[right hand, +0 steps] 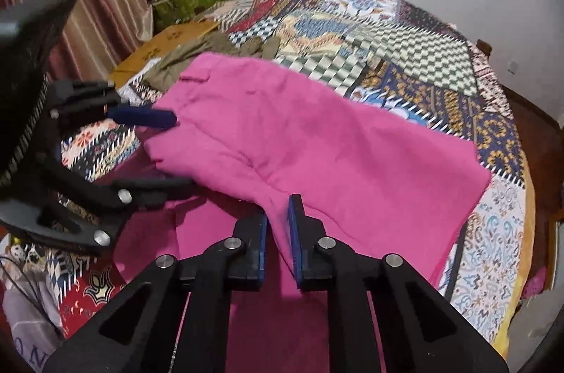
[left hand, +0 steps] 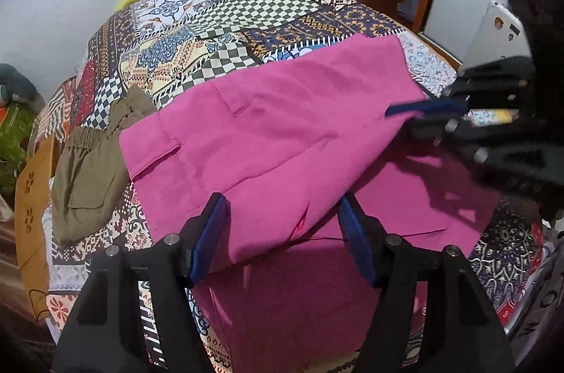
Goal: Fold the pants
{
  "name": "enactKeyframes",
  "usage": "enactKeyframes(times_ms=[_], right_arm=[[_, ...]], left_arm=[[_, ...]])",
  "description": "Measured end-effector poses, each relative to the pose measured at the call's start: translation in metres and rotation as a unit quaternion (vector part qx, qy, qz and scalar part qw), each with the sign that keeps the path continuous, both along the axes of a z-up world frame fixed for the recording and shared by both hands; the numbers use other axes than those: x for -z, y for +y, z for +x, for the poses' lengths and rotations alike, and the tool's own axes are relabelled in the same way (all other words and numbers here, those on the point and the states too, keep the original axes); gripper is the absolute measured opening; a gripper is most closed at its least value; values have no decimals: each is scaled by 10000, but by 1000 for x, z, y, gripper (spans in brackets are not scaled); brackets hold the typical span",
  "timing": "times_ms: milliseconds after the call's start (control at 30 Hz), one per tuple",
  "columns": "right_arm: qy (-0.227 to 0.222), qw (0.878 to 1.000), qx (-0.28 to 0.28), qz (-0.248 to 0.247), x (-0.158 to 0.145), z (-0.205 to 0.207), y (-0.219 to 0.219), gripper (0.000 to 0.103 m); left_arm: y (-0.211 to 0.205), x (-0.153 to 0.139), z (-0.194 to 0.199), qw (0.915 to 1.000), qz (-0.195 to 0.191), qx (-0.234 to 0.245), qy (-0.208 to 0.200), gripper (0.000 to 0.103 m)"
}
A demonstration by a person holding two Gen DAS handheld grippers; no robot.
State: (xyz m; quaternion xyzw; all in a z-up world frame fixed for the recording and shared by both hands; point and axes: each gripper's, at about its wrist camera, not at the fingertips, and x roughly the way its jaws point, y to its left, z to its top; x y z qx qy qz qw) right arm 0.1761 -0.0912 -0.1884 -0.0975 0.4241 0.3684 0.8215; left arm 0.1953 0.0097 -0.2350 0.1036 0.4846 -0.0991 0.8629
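Pink pants (left hand: 282, 133) lie folded over on patchwork bedspread (left hand: 218, 31). Right gripper (right hand: 278, 232) pinches a pink fold. Left gripper (left hand: 282, 232) jaws spread around the folded edge, seemingly not pressing. Olive garment (left hand: 88, 175) alongside.

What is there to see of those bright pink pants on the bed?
The pink pants are a plain, matte woven cloth in magenta, with a stitched pocket flap and what look like belt loops near the waist. They lie on a patchwork bedspread, partly folded: an upper layer is doubled over the lower one. One edge overlaps a khaki garment. The right gripper pinches a fold of the cloth; the left gripper stands open astride the upper layer's edge.
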Motion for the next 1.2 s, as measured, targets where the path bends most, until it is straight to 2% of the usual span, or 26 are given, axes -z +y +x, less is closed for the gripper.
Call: enactKeyframes(times_ms=[200,367,433,533,600,933,1200], right_arm=[[-68,9998,96,146,-9,3,-9,7],[-90,9998,80,180,-12,0,-14,7],[-87,9998,70,180,-12,-1,-16,7],[-76,9998,56,202,-12,-4,-18,7],[-102,9997,39,216,-14,-7,-19,7],[-230,9992,72,322,-26,-20,-32,7],[-254,9994,-46,230,-27,-43,-41,7]], left_arm=[[-3,2,5,9999,100,33,-43,65],[1,3,12,9998,-151,-20,139,44],[4,0,12,9995,-282,-68,142,30],[5,-7,9,9990,-436,-78,80,18],[1,-12,5,9992,-411,-3,30,15],[-15,-32,-18,9990,-357,211,-182,11],[-28,-30,-41,9991,-251,320,-120,11]])
